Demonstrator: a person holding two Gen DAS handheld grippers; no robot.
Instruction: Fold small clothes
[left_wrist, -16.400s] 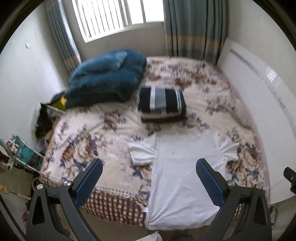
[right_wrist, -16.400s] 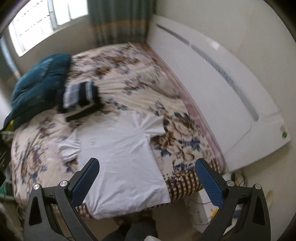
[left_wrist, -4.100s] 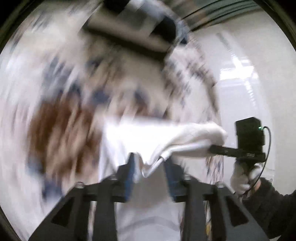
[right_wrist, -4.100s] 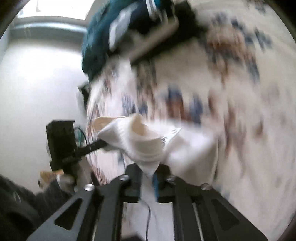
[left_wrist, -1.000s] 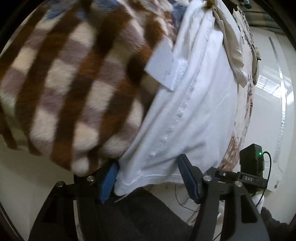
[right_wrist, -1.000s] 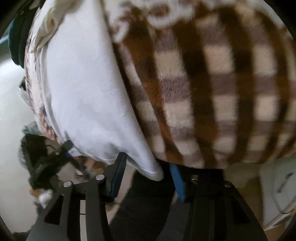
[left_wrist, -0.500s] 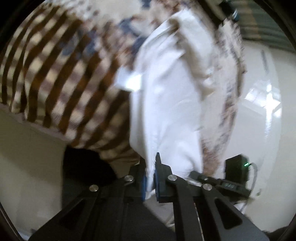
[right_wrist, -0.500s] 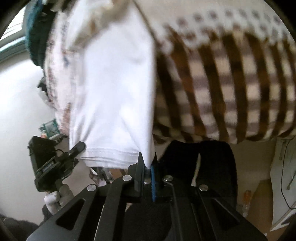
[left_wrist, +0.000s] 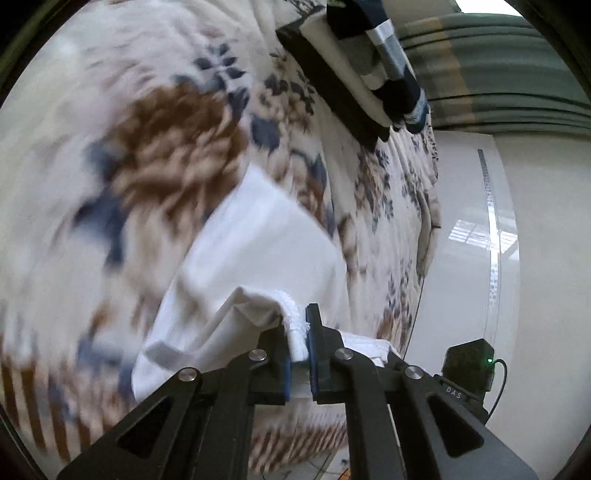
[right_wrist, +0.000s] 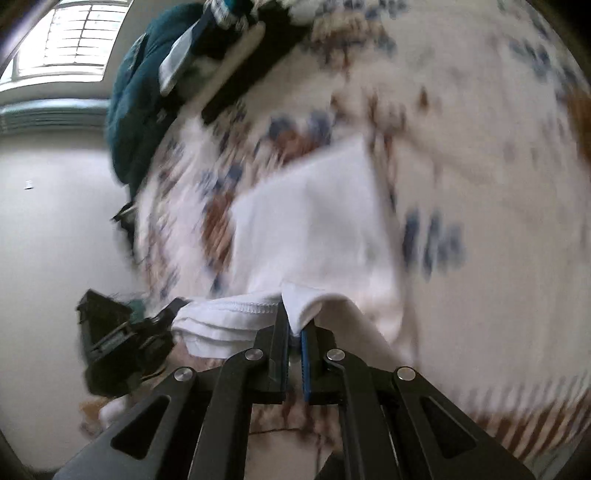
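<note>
A white T-shirt (left_wrist: 258, 254) lies on the floral bed cover (left_wrist: 147, 140), narrowed with its sleeves folded in. My left gripper (left_wrist: 298, 339) is shut on one bottom hem corner and holds it raised over the shirt. My right gripper (right_wrist: 294, 334) is shut on the other hem corner of the T-shirt (right_wrist: 310, 221), also raised. The hem hangs stretched between the two grippers. Both views are motion-blurred. Each gripper shows at the edge of the other's view.
A stack of folded dark and striped clothes (left_wrist: 369, 62) lies farther up the bed. A teal blanket (right_wrist: 136, 107) is heaped near the window. A white headboard wall (left_wrist: 535, 258) runs along one side. The checked bed edge (left_wrist: 33, 398) is below.
Both grippers shut on the hem corners hanging over the bed edge, then lifted them up and over the bed, toward the shirt's upper part.
</note>
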